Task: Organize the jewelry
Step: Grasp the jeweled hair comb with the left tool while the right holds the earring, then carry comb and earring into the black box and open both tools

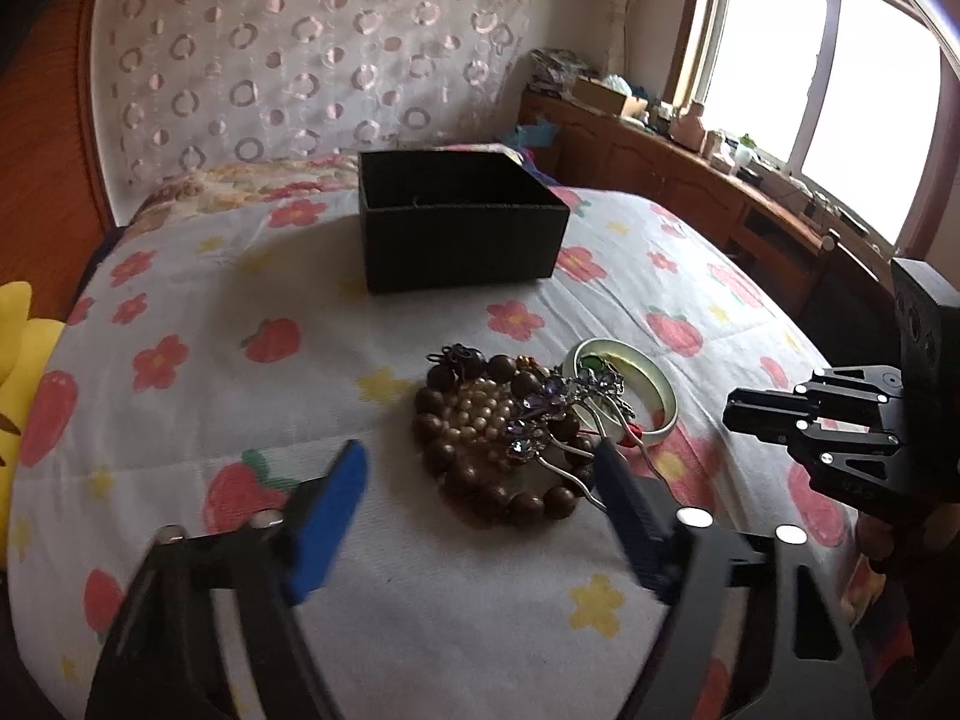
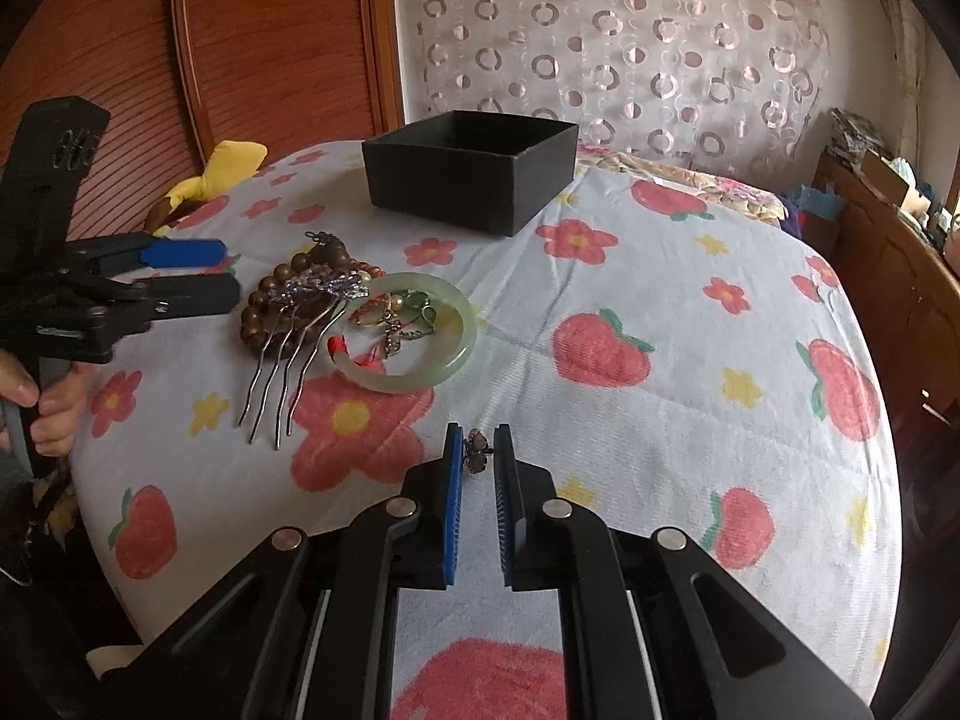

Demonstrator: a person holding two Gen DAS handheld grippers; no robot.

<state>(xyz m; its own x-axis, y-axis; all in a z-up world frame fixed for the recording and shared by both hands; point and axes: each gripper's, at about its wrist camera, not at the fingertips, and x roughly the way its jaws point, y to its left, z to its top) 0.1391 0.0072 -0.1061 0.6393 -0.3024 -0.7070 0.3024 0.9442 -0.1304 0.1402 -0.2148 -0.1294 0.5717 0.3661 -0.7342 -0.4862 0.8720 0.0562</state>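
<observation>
A pile of jewelry lies on the bed: brown wooden beads [image 1: 480, 468] [image 2: 264, 300], a pearl strand [image 1: 480, 414], a silver hair comb with purple stones [image 1: 540, 414] [image 2: 300, 348] and a pale green jade bangle [image 1: 654, 390] [image 2: 420, 372]. An open black box [image 1: 456, 216] [image 2: 474, 168] stands behind the pile. My left gripper [image 1: 480, 462] [image 2: 228, 273] is open, its blue pads either side of the beads. My right gripper [image 2: 478, 450] [image 1: 744, 414] is shut on a small flower-shaped ring [image 2: 477, 450], held above the bedspread near the bangle.
The bed has a white cover with strawberries and flowers [image 1: 270, 330] [image 2: 690, 300]. A yellow plush toy [image 1: 15, 348] [image 2: 228, 162] lies at the left edge. A wooden headboard [image 2: 270, 42] and a cluttered wooden cabinet [image 1: 690, 180] flank the bed.
</observation>
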